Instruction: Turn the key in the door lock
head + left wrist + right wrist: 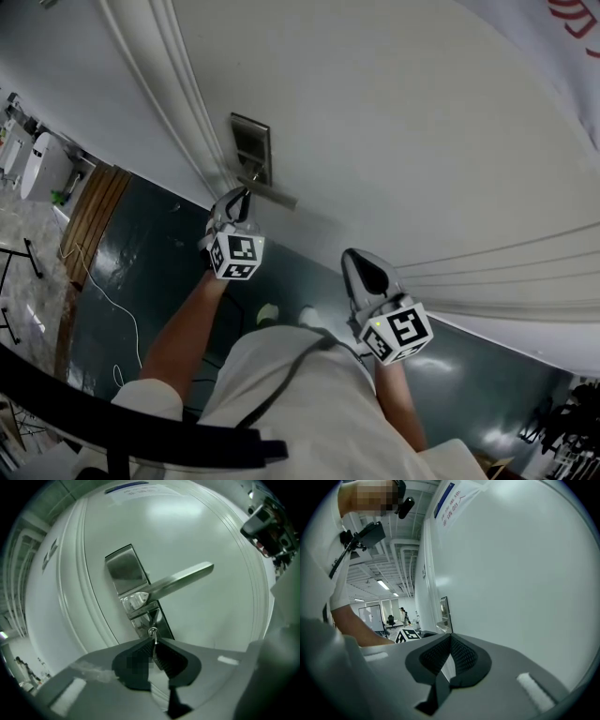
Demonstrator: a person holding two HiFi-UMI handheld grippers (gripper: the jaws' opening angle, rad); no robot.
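A steel lock plate (125, 569) with a lever handle (183, 579) sits on the white door (394, 112). Below the handle a small silver key (153, 634) sticks out of the keyhole. My left gripper (153, 645) is shut on the key's head, its black pads pressing from both sides. In the head view the left gripper (241, 199) reaches just under the handle (272, 194). My right gripper (361, 267) hangs further right, close to the bare door panel. In its own view the right gripper (450, 639) is shut with nothing between its pads.
The door frame moulding (159, 84) runs left of the lock. A dark floor (141, 253) with a white cable lies below. Behind the person an office space with a distant person (402, 616) shows. The left gripper's marker cube (408, 635) appears beside the lock plate (445, 613).
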